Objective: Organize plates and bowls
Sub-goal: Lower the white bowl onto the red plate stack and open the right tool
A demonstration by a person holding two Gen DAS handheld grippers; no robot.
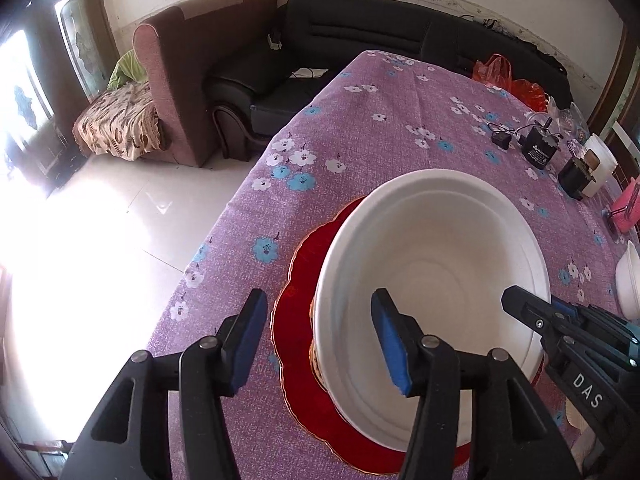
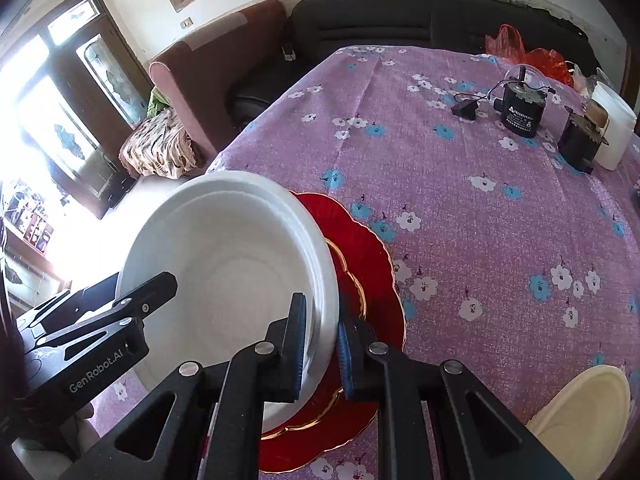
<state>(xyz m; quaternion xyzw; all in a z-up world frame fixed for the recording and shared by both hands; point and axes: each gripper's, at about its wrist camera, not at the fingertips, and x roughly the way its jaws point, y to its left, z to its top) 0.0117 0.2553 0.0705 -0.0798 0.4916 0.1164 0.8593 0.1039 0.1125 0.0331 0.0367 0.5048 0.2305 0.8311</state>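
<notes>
A white bowl (image 1: 432,264) sits on a stack of red scalloped plates (image 1: 300,320) with gold rims on the purple flowered tablecloth. My left gripper (image 1: 320,340) is open, its fingers straddling the bowl's near-left rim, one inside and one outside. My right gripper (image 2: 322,344) is shut on the bowl's rim (image 2: 326,320); the bowl (image 2: 224,272) and red plates (image 2: 360,248) show in the right wrist view. The right gripper also shows at the bowl's right edge in the left wrist view (image 1: 520,304).
Another white bowl (image 2: 584,412) lies at the near right, also seen in the left wrist view (image 1: 630,280). Black motors (image 2: 520,110), a charger (image 2: 464,110), a white tub (image 2: 612,128) and a red bag (image 2: 520,50) stand at the far right. The table edge (image 1: 224,216) drops off left.
</notes>
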